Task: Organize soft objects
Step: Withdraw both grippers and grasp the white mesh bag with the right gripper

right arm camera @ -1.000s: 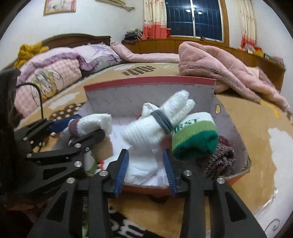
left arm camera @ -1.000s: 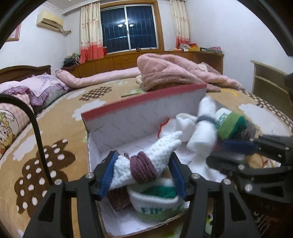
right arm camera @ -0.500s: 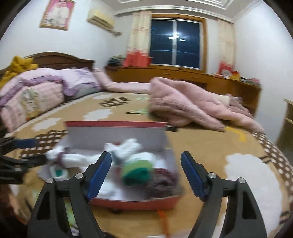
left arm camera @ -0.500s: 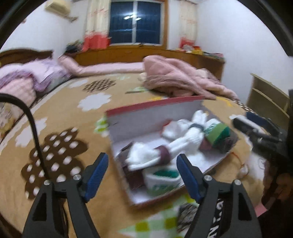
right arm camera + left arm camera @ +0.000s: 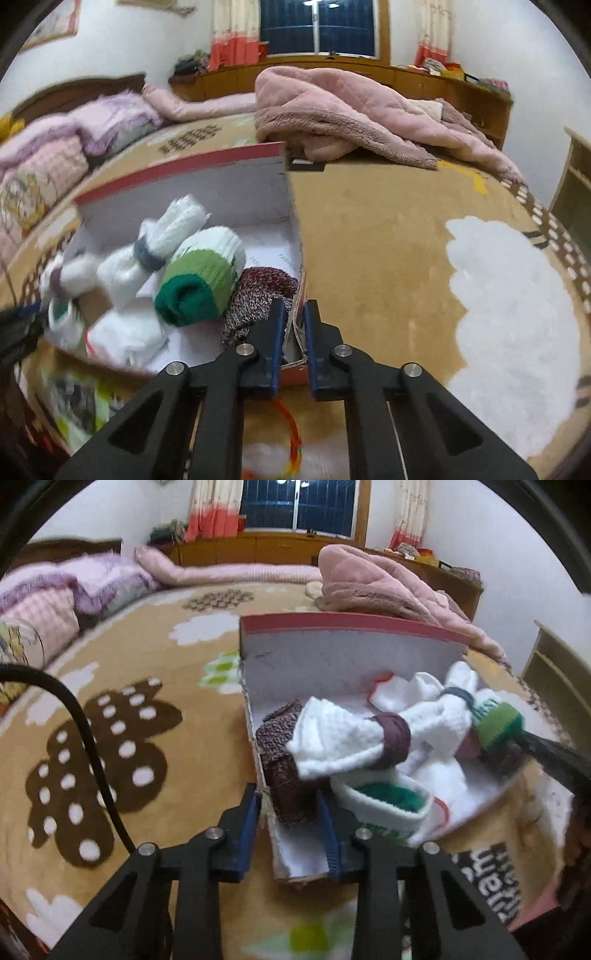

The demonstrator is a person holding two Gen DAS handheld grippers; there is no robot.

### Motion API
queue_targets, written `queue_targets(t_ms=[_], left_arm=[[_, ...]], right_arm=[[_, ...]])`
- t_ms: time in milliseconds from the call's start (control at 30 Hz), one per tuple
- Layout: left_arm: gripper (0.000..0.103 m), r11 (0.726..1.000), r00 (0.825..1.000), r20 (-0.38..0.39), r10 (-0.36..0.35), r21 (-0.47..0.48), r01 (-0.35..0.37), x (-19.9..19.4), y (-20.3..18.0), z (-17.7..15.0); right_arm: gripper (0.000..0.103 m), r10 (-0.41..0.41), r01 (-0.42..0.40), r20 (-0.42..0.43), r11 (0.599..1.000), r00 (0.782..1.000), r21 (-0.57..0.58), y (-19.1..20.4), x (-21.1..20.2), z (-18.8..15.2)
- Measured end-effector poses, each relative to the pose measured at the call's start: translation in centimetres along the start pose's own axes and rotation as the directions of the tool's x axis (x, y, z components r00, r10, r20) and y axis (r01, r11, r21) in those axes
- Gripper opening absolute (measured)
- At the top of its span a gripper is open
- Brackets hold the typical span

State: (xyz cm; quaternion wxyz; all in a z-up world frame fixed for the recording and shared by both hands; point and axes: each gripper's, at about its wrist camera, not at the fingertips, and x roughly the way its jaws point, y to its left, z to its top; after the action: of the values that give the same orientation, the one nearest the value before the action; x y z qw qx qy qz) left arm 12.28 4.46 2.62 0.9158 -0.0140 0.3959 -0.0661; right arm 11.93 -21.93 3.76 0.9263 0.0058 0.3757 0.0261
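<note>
A red-rimmed cardboard box (image 5: 351, 653) with a white inside lies on the bed and holds several rolled socks. Among them are a white roll with a purple band (image 5: 332, 746), a green roll (image 5: 199, 280) and a maroon knitted pair (image 5: 284, 775). My left gripper (image 5: 290, 830) straddles the box's near left wall. Its jaws are closing, one pad outside the wall and the other against the maroon pair inside. My right gripper (image 5: 293, 332) is shut on the box's right wall (image 5: 295, 258), beside another maroon knitted sock (image 5: 258, 295).
A pink quilt (image 5: 332, 110) is heaped behind the box, and pillows (image 5: 55, 602) lie at the far left. A black cable (image 5: 85, 731) curves across the brown blanket. A wooden shelf (image 5: 554, 672) stands at the right. An orange-green cord (image 5: 291, 432) lies under my right gripper.
Each gripper let go of its sock roll and drew back wide open. Both have since come in to opposite ends of the box and closed over its walls.
</note>
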Motion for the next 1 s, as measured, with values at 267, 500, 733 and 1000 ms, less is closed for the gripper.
queue_targets(t_ms=[267, 500, 733, 1000], left_arm=[[0.044, 0.999, 0.997, 0.066, 0.026, 0.028, -0.028, 0.2, -0.7, -0.4], [0.059, 0.998, 0.984, 0.178, -0.018, -0.049, 0.027, -6.6, -0.8, -3.5], [0.028, 0.969, 0.96, 0.147, -0.238, 0.107, 0.223, -6.9, -6.2, -5.4], [0.012, 0.963, 0.963, 0.042, -0.266, -0.026, 0.267, -3.8, -6.0, -4.0]], right_arm=[[0.04, -0.077, 0.08, 0.134, 0.997, 0.988, -0.012, -1.1, -4.1, -1.1], [0.088, 0.035, -0.043, 0.096, 0.996, 0.995, 0.082, -1.2, -6.9, -4.6], [0.087, 0.12, -0.102, -0.045, 0.95, 0.992, 0.295, -2.5, -2.4, -6.3], [0.016, 0.126, -0.12, -0.024, 0.977, 0.992, 0.178, 1.4, -2.6, -6.0]])
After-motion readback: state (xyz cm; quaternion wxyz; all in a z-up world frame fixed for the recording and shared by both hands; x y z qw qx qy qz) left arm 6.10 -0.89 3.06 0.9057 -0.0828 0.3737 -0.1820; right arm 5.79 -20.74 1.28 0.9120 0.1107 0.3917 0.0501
